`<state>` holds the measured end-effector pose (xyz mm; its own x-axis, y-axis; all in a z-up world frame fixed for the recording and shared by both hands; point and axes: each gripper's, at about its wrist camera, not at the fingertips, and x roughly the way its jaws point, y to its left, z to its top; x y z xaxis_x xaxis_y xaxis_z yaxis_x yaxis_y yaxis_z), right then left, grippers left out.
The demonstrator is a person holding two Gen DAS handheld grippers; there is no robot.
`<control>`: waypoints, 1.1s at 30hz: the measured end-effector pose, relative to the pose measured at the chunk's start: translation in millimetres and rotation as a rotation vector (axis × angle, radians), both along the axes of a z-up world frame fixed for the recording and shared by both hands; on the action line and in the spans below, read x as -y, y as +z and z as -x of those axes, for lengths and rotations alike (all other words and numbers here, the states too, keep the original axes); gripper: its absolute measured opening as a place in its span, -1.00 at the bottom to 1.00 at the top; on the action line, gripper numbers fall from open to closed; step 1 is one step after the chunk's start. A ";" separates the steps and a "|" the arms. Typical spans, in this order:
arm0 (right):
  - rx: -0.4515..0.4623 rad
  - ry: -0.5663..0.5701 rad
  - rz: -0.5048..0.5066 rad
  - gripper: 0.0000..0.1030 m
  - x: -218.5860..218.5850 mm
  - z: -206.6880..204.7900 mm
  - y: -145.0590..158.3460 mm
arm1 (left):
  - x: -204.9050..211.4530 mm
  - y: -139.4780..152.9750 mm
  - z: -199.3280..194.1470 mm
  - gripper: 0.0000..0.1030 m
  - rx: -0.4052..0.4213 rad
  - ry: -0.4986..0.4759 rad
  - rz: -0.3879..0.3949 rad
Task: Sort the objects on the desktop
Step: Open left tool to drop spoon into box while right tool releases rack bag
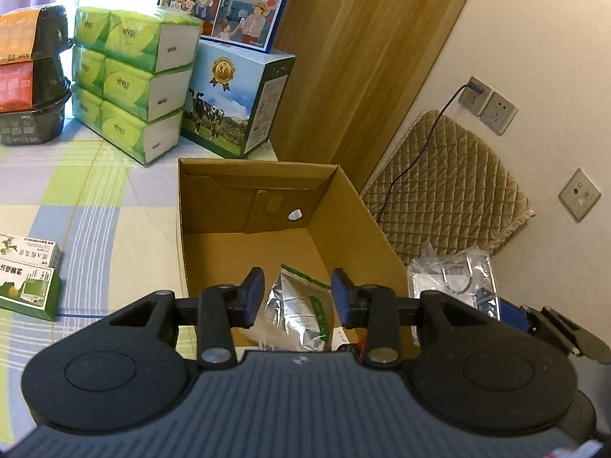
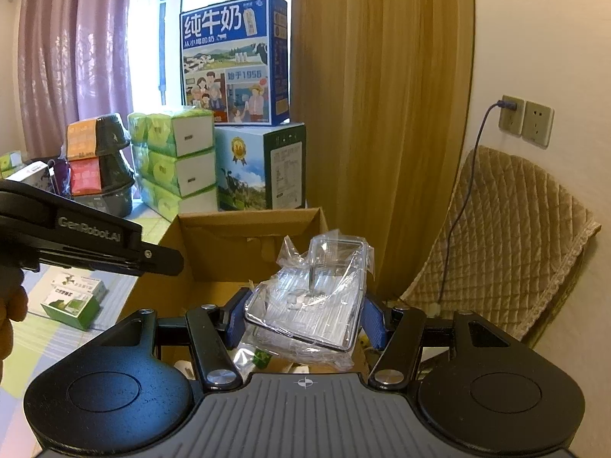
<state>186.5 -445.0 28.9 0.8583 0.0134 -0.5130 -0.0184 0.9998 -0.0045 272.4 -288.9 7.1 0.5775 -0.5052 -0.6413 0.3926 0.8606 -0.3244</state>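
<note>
Left tongs [image 1: 298,297] stand open and empty over the cardboard box [image 1: 359,206]; a foil pouch [image 1: 301,313] already lies inside, while two small green boxes [image 1: 26,278] wait on the worktop [image 1: 114,206]. Its near end is hidden.

Right tongs [image 2: 303,318] grip a clear plastic package [image 2: 313,297] above the box, not yet dropped; what is inside the package is unclear.

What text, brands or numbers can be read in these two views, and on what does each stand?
"GenRobot.AI": side of the left gripper.
"纯牛奶" and "从小喝的奶": upper milk carton.
"始于1956": same carton, lower panel.
"3.6": gold badge on the lower milk carton.
Too small or blurred: tissue packs, bowls, green boxes, foil pouch.
</note>
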 end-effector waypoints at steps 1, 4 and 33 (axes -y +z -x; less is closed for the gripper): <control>-0.003 0.000 0.000 0.10 -0.3 0.2 -1.0 | -2.7 -1.0 0.4 -0.37 -0.006 0.004 0.005; -0.012 0.000 -0.002 0.10 -1.2 0.5 -3.9 | -11.9 -3.8 2.3 -0.35 -0.018 0.013 0.015; -0.016 0.010 -0.036 0.43 -20.9 4.3 4.8 | -55.8 -11.3 30.6 0.12 -0.019 0.050 -0.029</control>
<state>182.2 -424.2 33.7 0.8499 0.0409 -0.5253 -0.0285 0.9991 0.0317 241.8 -233.1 -4.2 0.5887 -0.4569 -0.6668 0.3429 0.8882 -0.3059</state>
